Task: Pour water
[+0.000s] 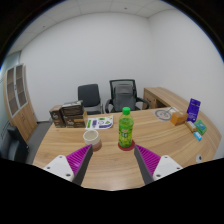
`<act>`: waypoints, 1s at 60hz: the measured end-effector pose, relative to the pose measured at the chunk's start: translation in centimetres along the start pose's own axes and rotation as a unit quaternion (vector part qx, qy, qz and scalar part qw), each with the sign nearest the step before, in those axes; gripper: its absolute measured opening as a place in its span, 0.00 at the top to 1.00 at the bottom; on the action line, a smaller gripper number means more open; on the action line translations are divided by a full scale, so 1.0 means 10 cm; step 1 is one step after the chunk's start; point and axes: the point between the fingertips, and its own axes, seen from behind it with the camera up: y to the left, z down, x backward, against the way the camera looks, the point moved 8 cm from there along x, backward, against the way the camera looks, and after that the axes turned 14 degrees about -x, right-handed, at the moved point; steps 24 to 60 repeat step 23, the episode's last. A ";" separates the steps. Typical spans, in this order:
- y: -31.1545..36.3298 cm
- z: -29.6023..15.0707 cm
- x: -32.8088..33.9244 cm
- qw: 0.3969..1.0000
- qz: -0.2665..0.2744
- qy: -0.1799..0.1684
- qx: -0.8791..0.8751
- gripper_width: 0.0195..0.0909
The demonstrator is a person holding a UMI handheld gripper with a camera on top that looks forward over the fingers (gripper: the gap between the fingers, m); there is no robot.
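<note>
Beyond the open gripper (pixel 109 163), a green bottle (pixel 126 129) stands beside a cup (pixel 92 138).

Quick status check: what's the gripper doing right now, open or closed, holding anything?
Gripper: open and empty; the green bottle and the paper cup stand on the table just ahead of the fingers.
</note>
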 end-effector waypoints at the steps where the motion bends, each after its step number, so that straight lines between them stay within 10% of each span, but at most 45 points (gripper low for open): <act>1: 0.04 0.00 0.03 1.000 -0.001 -0.002 0.000 0.07; 60: 0.57 -0.04 0.53 0.999 -0.010 -0.039 0.024 0.08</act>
